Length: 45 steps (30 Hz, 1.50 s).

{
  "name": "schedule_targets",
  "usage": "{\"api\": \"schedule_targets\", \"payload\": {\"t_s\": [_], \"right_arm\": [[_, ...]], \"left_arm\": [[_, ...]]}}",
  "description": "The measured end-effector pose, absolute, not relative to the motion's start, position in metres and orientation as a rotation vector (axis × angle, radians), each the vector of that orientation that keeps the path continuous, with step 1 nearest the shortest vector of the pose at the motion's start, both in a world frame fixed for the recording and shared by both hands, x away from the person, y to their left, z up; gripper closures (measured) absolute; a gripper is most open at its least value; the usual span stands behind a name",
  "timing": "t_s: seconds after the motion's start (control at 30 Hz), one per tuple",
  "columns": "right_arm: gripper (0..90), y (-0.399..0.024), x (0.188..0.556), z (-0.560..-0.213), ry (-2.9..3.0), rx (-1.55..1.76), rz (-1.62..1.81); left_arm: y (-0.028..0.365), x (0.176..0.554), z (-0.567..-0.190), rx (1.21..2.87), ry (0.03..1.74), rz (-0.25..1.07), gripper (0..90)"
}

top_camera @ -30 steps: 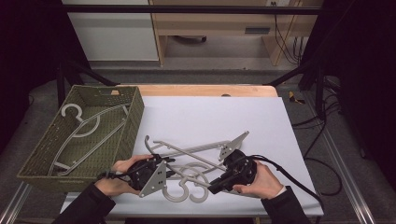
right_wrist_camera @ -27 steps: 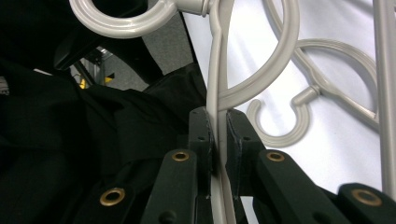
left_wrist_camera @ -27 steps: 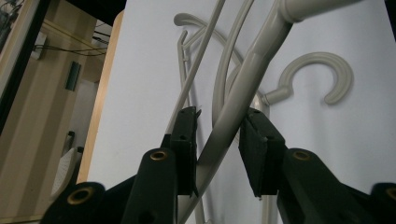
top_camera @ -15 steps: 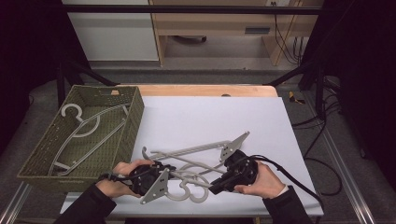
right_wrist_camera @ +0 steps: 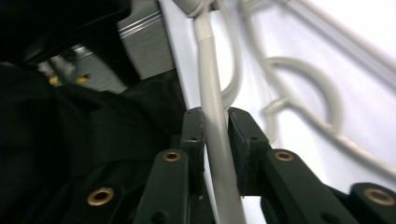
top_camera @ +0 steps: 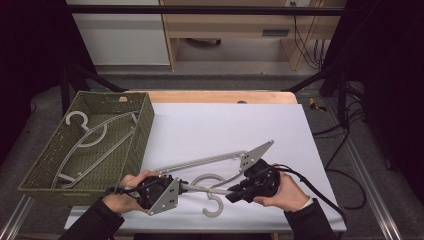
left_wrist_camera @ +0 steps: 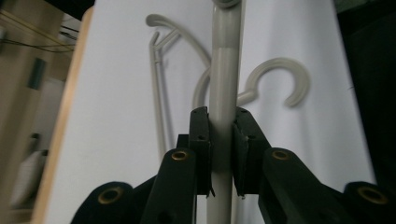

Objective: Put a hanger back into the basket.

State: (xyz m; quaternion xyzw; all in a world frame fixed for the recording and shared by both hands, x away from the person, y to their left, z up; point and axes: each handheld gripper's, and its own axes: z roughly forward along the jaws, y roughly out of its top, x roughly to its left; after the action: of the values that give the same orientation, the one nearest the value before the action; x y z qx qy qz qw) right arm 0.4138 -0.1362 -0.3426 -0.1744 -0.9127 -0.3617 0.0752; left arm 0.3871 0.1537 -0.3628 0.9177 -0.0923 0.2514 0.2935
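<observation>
Both grippers hold one grey plastic hanger [top_camera: 206,189] near the table's front edge. My left gripper [top_camera: 176,187] is shut on one end of its bar, and my right gripper [top_camera: 234,194] is shut on the other end. In the left gripper view the bar [left_wrist_camera: 223,84] runs straight up between the closed jaws of the left gripper [left_wrist_camera: 221,116], with the hanger's hook [left_wrist_camera: 280,79] to the right. In the right gripper view the right gripper [right_wrist_camera: 214,116] clamps the same bar [right_wrist_camera: 208,70]. A second grey hanger [top_camera: 202,162] lies just behind on the white tabletop [top_camera: 225,130].
A green woven basket [top_camera: 142,125] stands at the left with grey hangers [top_camera: 92,142] inside. The wooden table edge [top_camera: 220,96] runs along the back. A black cable [top_camera: 320,192] trails from the right gripper off the front right corner.
The hangers' left ends have swung nearer the front edge. My left gripper has shifted slightly right and nearer. The right gripper has hardly moved.
</observation>
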Motion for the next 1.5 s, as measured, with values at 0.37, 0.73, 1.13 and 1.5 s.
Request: {"api": "schedule_targets", "payload": {"t_s": [0.37, 0.73, 1.13, 1.5], "right_arm": [[52.9, -0.152, 0.413, -0.336, -2.852, -0.683, -1.350], [30.2, -0.179, 0.414, -0.335, -2.874, -0.932, -1.712], [11.7, -0.201, 0.412, -0.359, -2.795, -1.194, -1.832], [7.4, -0.220, 0.410, -0.379, -2.755, -1.352, -1.831]], "left_arm": [[0.144, 0.395, -0.357, 2.483, -0.007, 0.673, 79.9], [0.142, 0.409, -0.352, 2.438, 0.272, 0.615, 79.9], [0.149, 0.422, -0.338, 2.356, 0.460, 0.551, 79.9], [0.158, 0.430, -0.303, 2.293, 0.532, 0.509, 79.9]]}}
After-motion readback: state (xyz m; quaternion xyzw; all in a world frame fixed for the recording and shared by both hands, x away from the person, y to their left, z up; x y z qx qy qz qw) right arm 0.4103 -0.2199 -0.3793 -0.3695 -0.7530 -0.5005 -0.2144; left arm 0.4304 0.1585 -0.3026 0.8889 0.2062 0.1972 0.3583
